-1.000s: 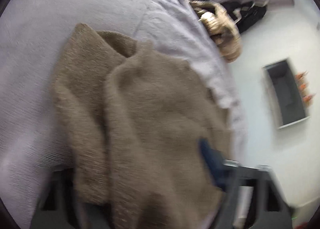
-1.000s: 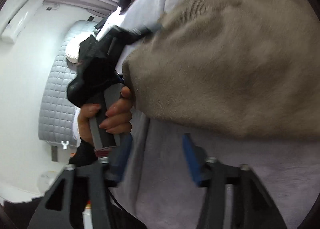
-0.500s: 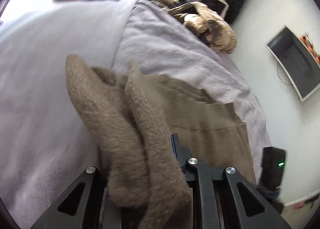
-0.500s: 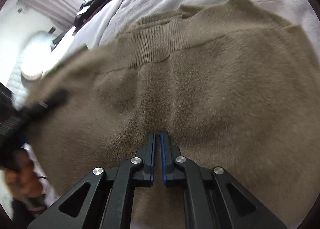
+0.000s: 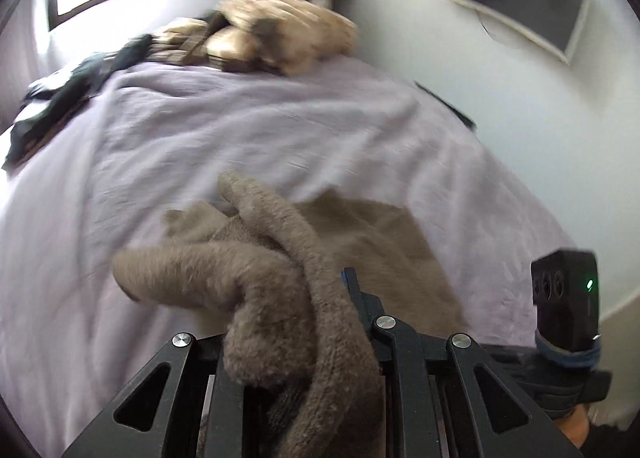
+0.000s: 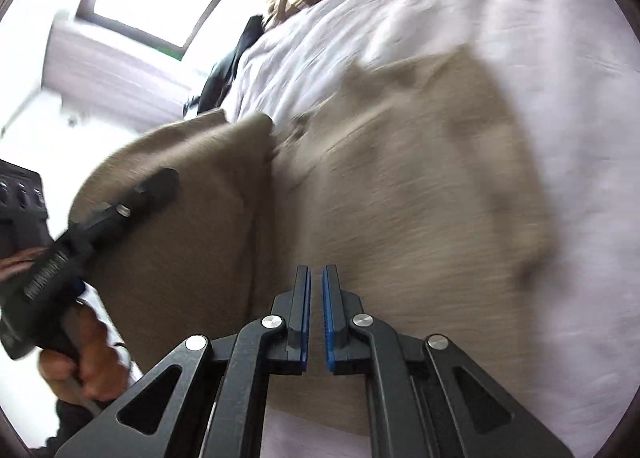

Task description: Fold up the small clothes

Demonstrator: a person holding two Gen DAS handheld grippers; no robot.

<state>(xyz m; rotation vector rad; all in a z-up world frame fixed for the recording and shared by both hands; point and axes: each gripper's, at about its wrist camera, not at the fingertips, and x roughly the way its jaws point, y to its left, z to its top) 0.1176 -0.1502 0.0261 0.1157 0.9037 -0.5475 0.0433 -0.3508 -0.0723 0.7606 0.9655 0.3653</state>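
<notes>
Our left claw (image 5: pixel 292 322) is clamped on a bunched fold of the taupe sweater (image 6: pixel 420 178). Our right claw (image 6: pixel 316 314), nearly closed, grips nothing. The sweater lies on the lavender bed (image 5: pixel 240 130).

Not much to read here honestly. The only lettering I can spot is a white printed line running along the black body of the left tool (image 6: pixel 156 186), down near the hand (image 6: pixel 86 362) gripping its handle in the right wrist view. It's smeared by motion blur, so I can't make out a single word. No readable labels, brands or numbers elsewhere in either view.
</notes>
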